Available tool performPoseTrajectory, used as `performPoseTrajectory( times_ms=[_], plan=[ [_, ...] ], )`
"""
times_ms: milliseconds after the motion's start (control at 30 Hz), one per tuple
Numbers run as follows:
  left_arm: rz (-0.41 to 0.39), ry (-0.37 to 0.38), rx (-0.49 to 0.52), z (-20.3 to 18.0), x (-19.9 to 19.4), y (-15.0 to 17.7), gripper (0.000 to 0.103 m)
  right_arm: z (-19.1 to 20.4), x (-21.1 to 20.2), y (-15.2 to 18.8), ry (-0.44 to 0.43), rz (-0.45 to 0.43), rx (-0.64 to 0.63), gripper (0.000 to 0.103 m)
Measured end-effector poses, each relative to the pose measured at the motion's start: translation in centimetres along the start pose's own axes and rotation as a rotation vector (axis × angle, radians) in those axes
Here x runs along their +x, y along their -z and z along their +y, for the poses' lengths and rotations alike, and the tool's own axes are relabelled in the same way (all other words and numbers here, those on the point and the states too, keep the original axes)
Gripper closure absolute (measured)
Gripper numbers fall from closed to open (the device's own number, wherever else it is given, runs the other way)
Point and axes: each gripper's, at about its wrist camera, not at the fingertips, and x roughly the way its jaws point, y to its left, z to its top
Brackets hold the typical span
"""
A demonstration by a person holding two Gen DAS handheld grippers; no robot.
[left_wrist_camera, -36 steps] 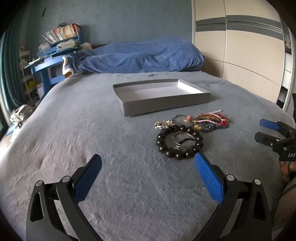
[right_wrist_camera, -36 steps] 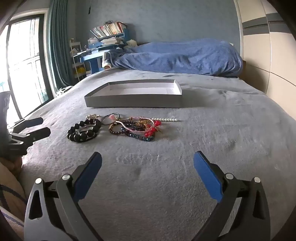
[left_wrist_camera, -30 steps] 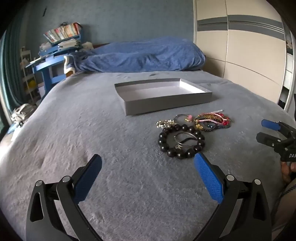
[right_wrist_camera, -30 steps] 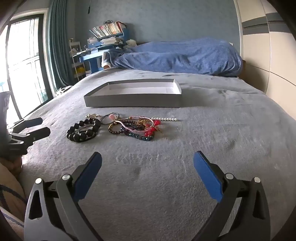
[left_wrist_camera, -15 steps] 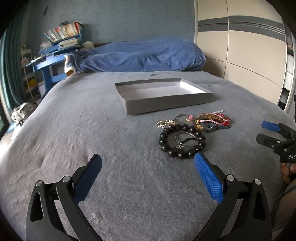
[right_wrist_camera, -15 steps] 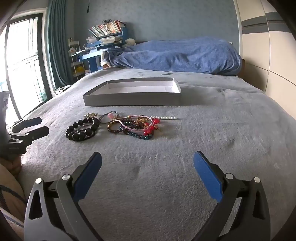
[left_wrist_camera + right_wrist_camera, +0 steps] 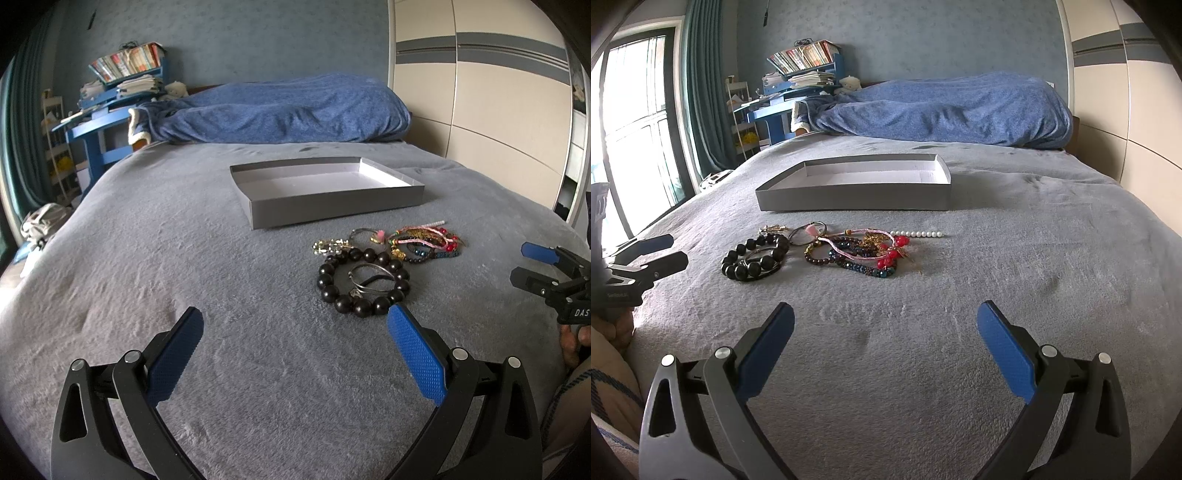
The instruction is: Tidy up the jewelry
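Note:
A pile of jewelry lies on the grey bedspread in front of an empty grey tray (image 7: 332, 210) (image 7: 853, 195). A black bead bracelet (image 7: 364, 282) (image 7: 753, 256) ringed around thin silver rings is nearest my left gripper. Beside it lie a tangle of colourful bracelets (image 7: 424, 242) (image 7: 860, 251) with red beads and a short white pearl strand (image 7: 916, 233). My left gripper (image 7: 295, 321) is open and empty, just short of the black bracelet. My right gripper (image 7: 886, 317) is open and empty, short of the colourful bracelets.
A blue duvet (image 7: 280, 110) is bunched at the bed's head behind the tray. A blue desk with books (image 7: 110, 107) stands at the far left, a wardrobe (image 7: 480, 92) on the right, a window (image 7: 635, 129) on the left.
Both grippers have drifted slightly toward the jewelry, still open; the pile and tray sit a little lower and nearer in the views. Nothing has been picked up.

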Motion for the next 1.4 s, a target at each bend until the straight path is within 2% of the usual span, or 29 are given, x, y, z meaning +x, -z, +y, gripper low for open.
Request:
performPoseTrajectory(
  times_ms=[333,567,667,800,933,1133,1400],
  plan=[
    [0.0,0.0,-0.004,0.0,0.1,0.1,0.004,0.1,0.1,0.1,0.007,0.007,-0.006,0.005],
    [0.034,0.039,0.006,0.0,0.7,-0.2,0.007,0.2,0.4,0.1,0.015,0.035,-0.018,0.005],
    [0.049,0.038,0.022,-0.5,0.9,-0.8,0.01,0.2,0.6,-0.1,0.012,0.048,-0.012,0.005],
    [0.081,0.043,0.021,-0.5,1.6,-2.0,0.021,0.2,1.0,-0.5,0.008,0.076,-0.012,0.006],
    [0.104,0.041,0.038,-0.9,2.4,-3.5,0.025,0.3,1.3,-1.2,0.013,0.1,-0.023,0.012],
    [0.129,0.039,0.06,-2.0,3.8,-5.3,0.025,-0.4,2.0,-2.3,0.006,0.123,-0.025,0.015],
    [0.148,0.028,0.072,-2.7,5.0,-5.9,0.025,-0.7,3.0,-3.3,-0.001,0.137,-0.02,0.016]
  ],
)
